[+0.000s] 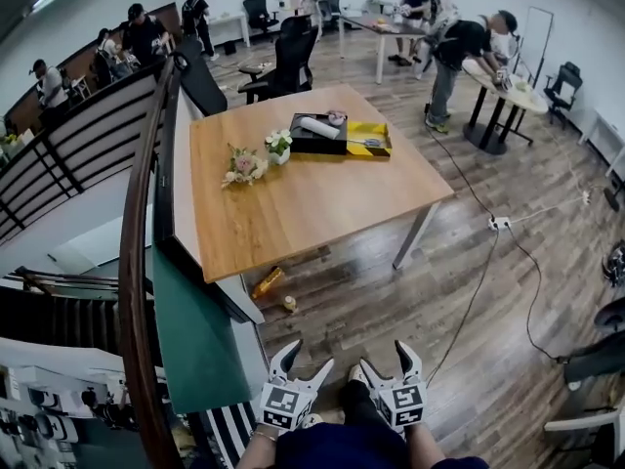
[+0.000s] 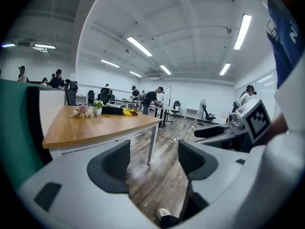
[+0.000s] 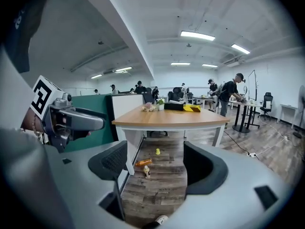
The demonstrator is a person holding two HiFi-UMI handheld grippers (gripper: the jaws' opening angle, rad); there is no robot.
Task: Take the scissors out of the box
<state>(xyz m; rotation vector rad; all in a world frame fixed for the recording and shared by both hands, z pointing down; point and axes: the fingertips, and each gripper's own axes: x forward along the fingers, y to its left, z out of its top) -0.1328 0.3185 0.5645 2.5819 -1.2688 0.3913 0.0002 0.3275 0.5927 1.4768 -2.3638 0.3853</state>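
Left gripper (image 1: 308, 358) and right gripper (image 1: 384, 358) both hold their jaws apart with nothing between them. Open floor (image 1: 391, 301) lies ahead of them up to the table (image 1: 293, 213) and its near edge. The box (image 1: 312, 143) sits by the far edge, and the scissors (image 1: 366, 143) seem to lie on its yellow half.

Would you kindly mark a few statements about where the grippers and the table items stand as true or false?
1. The left gripper and right gripper are both open and empty. True.
2. The left gripper touches the box. False: it is held well short of the table, apart from the box.
3. Flowers lie on the table, left of the box in the head view. True.
4. Nothing lies on the floor under the table. False: an orange bottle lies there.
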